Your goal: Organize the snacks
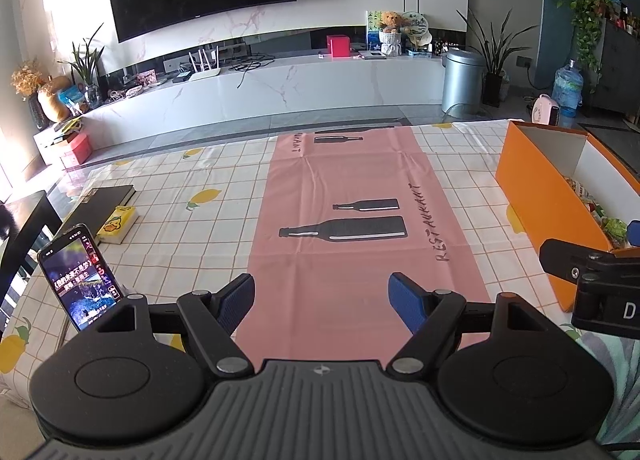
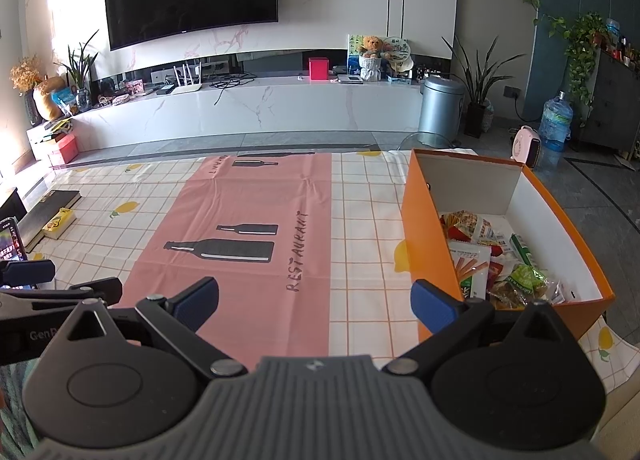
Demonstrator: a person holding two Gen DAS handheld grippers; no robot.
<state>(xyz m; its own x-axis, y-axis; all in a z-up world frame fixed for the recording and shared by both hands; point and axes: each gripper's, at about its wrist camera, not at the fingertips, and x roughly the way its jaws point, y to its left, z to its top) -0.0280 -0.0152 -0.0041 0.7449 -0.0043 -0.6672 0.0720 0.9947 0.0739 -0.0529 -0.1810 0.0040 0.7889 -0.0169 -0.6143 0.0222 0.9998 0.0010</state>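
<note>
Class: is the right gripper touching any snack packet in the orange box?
Apart. The right wrist view shows the right gripper open, empty, with snack packets lying inside the orange box.

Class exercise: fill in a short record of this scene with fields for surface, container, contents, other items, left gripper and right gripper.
surface: table with a checked lemon tablecloth and a pink mat
container: orange box, open, at the right
contents: snack packets piled at its near end
other items: phone propped at left; yellow box beside a dark book
left gripper: open, empty
right gripper: open, empty
</note>
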